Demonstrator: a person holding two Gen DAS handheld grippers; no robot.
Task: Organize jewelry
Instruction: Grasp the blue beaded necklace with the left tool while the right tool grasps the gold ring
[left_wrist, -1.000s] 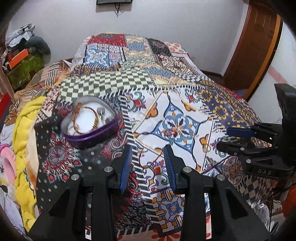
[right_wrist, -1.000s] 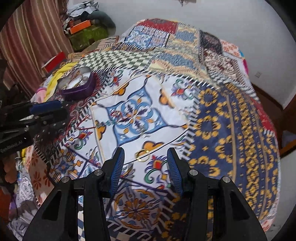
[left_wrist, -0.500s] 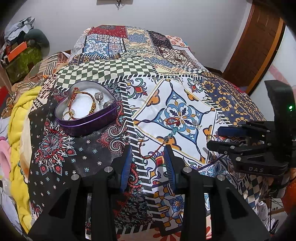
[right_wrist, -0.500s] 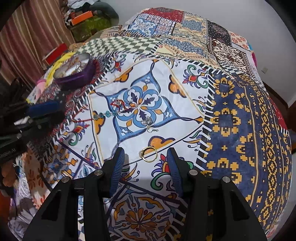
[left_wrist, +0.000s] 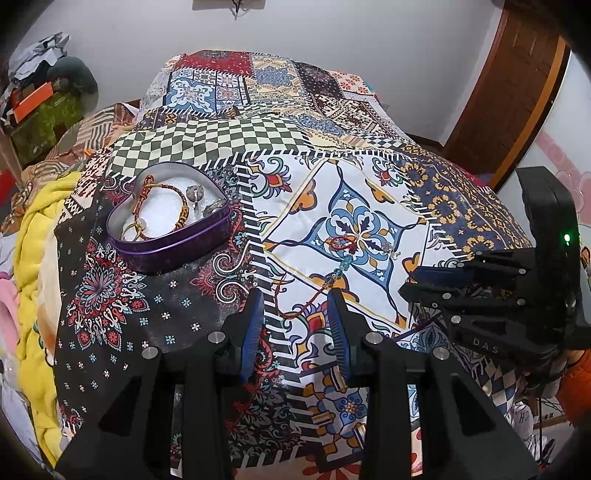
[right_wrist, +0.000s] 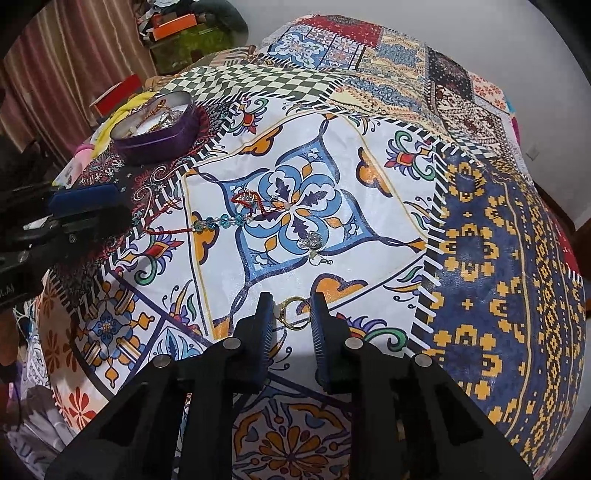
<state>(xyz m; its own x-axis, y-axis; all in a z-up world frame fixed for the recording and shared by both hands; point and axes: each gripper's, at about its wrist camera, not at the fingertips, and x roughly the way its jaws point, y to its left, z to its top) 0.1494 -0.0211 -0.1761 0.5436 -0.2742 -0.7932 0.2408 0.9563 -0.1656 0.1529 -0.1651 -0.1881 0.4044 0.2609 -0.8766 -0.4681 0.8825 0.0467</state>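
The right gripper (right_wrist: 291, 314) has its jaws apart around a gold ring (right_wrist: 294, 313) lying flat on the bedspread (right_wrist: 480, 240), low centre of the right wrist view. I would close gently and lift straight, not snagging cloth. The left gripper (left_wrist: 295, 314), jaws apart too, frames a red beaded bracelet (left_wrist: 332, 275). The heart-shaped tin (left_wrist: 170, 236), upper left, awaits both.

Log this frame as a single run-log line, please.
right gripper: jaws open around gold ring | left gripper: jaws open over red cord bracelet | heart tin: holds bracelets
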